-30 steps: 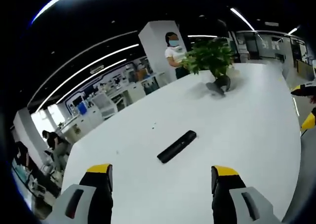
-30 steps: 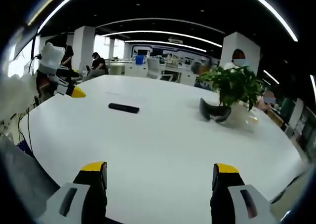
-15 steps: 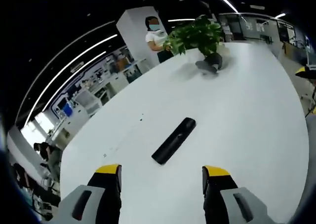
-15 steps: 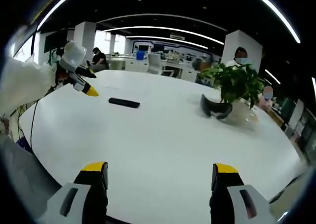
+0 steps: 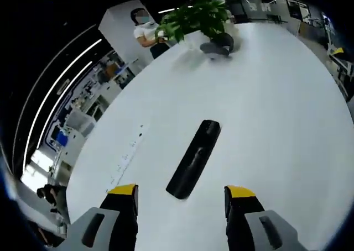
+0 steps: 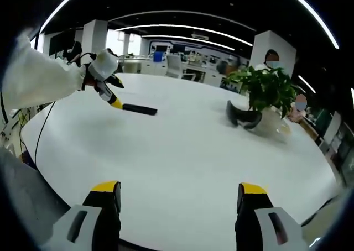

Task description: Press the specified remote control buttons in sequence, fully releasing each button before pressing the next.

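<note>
Big white table (image 5: 287, 124) in an open office, and my left gripper (image 5: 181, 198) hangs jaws apart, holding nothing, right over the near end of the black remote (image 5: 193, 158). My right gripper (image 6: 180, 198) is open and empty too. Potted plant (image 6: 265, 93) sits farther back.

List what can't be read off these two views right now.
- Remote buttons: left gripper view, the top face looks uniformly black, too small to resolve; in the right gripper view it is a thin dark sliver.
- Left gripper fingers: right gripper view, too small to tell any gap.
- Dark object by the plant: blurred, identity unclear.
</note>
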A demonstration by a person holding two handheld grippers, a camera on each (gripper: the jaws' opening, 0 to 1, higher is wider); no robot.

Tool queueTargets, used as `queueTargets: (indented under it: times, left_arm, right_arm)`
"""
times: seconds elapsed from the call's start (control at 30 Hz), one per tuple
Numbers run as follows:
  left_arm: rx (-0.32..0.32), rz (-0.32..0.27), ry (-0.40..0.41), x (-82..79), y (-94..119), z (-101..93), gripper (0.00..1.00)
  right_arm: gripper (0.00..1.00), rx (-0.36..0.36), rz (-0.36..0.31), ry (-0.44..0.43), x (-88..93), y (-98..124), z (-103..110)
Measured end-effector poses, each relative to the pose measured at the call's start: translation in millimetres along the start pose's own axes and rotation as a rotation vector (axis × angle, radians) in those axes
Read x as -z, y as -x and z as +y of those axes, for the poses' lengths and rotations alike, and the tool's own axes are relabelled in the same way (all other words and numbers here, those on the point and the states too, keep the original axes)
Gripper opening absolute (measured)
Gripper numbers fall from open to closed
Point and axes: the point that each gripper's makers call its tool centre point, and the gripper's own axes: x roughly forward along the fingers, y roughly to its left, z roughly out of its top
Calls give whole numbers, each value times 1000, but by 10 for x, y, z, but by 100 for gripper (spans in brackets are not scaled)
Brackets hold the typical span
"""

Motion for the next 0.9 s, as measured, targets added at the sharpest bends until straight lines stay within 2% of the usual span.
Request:
queueTargets:
  times: [0.07, 0.23, 0.4, 0.43, 0.57, 0.63, 0.67, 0.73, 0.9]
  left_arm:
    - [20, 38, -8, 61, -59, -1, 63]
    - [76, 71, -60, 135, -223, -64, 63]
    - [116, 91, -69, 198, -314, -112, 62]
    - [115, 75, -64, 167, -322, -103, 60]
    - [134, 93, -69, 152, -354, -93, 59]
    - [170, 97, -90, 141, -355, -132, 58]
    - [205, 113, -80, 151, -357, -162, 56]
    - [218, 120, -76, 142, -368, -144, 56]
    - [325, 157, -34, 175, -416, -171, 54]
  right_arm:
    - [86, -1, 4, 3, 6, -4, 4]
    - [86, -2, 13, 4, 23, -16, 5]
    - [87, -5, 19, 11, 33, -26, 13]
    - [87, -5, 19, 10, 33, -25, 13]
    - [87, -5, 20, 8, 34, -28, 13]
    - [87, -7, 26, 12, 44, -34, 17]
    - [87, -8, 27, 13, 44, -35, 20]
    - [87, -9, 27, 14, 46, -39, 21]
    - [87, -11, 34, 18, 55, -42, 30]
